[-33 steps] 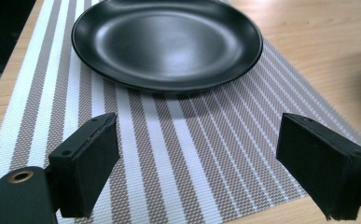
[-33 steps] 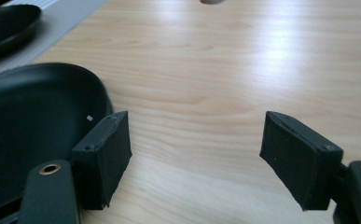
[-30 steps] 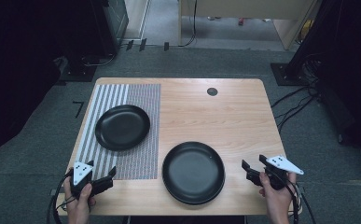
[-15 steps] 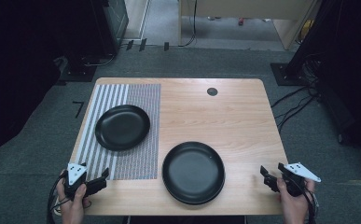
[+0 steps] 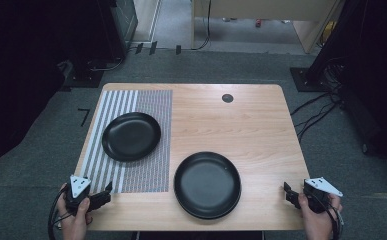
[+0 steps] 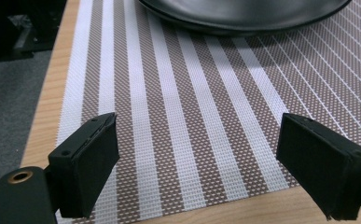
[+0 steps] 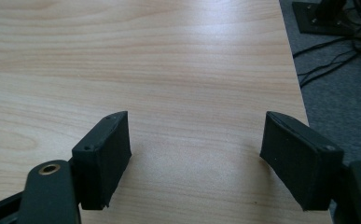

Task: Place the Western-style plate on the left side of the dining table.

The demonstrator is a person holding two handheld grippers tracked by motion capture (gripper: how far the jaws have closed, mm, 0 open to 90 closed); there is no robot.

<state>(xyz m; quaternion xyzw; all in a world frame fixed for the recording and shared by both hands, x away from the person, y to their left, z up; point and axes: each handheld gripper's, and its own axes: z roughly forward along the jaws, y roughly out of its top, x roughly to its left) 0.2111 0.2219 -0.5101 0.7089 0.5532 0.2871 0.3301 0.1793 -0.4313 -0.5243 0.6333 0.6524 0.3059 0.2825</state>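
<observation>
Both grippers are held released: the left gripper (image 5: 100, 196) at the placemat's (image 6: 206, 121) 6 o'clock edge, the right gripper (image 5: 290, 192) at the counter's (image 5: 241, 125) 4 o'clock corner. The two black plates, one (image 5: 131, 136) on the mat and one (image 5: 207, 184) on bare wood, lie untouched; a reach to a rim seems called for next.

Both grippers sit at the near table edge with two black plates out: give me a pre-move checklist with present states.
1. Left gripper jaws open, nothing between them: ok.
2. Right gripper jaws open over bare wood: ok.
3. Far plate lies flat on the striped mat: ok.
4. Near plate lies flat on the table, apart from the far plate: ok.
5. Neither gripper touches a plate: ok.
6. Whether the near plate is one plate or a stack: cannot tell.
</observation>
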